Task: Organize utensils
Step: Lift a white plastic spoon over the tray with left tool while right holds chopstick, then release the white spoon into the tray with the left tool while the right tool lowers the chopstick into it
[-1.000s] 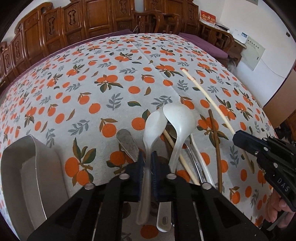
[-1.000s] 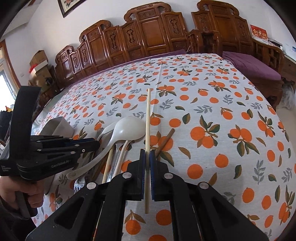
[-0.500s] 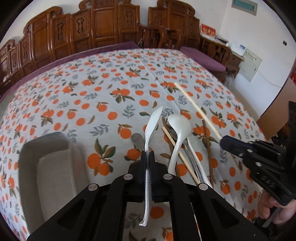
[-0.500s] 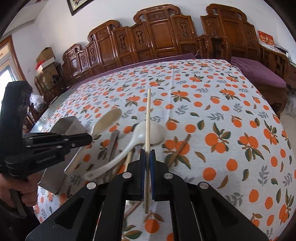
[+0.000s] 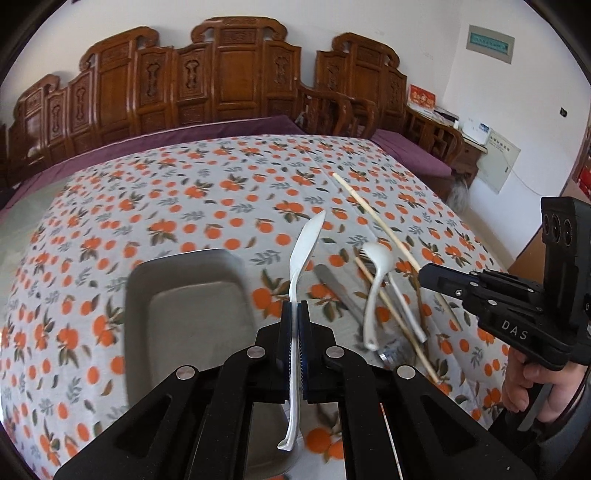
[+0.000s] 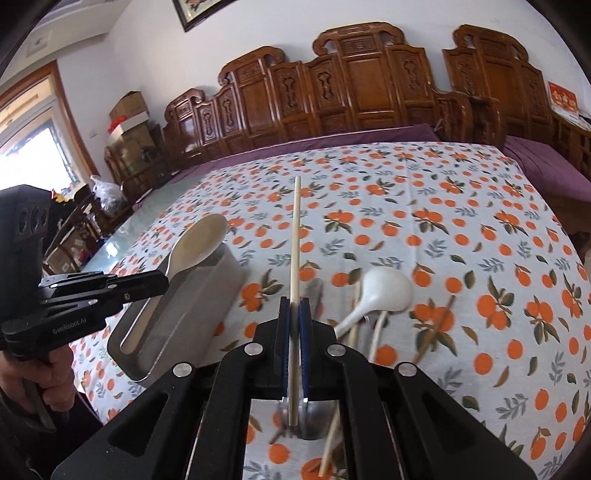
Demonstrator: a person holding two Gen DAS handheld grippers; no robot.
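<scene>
Both tools are matte black plastic. The left gripper [image 5: 294, 321] has blue ribbed pads [image 5: 286, 332] on its fingers and round silver screws [image 5: 253, 351] on the linkage arms behind them; its side reads "GenRobot.AI" in white. The right gripper [image 6: 294, 321] has the same blue pads [image 6: 304, 332] and silver screws [image 6: 252, 348], with white "DAS" lettering. Bare skin of the right hand [image 5: 532, 384] shows behind its fingers.

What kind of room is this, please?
Probably a home dining or living room: a table under an orange-print tablecloth, carved wooden chairs along the wall, and a framed picture above.
</scene>
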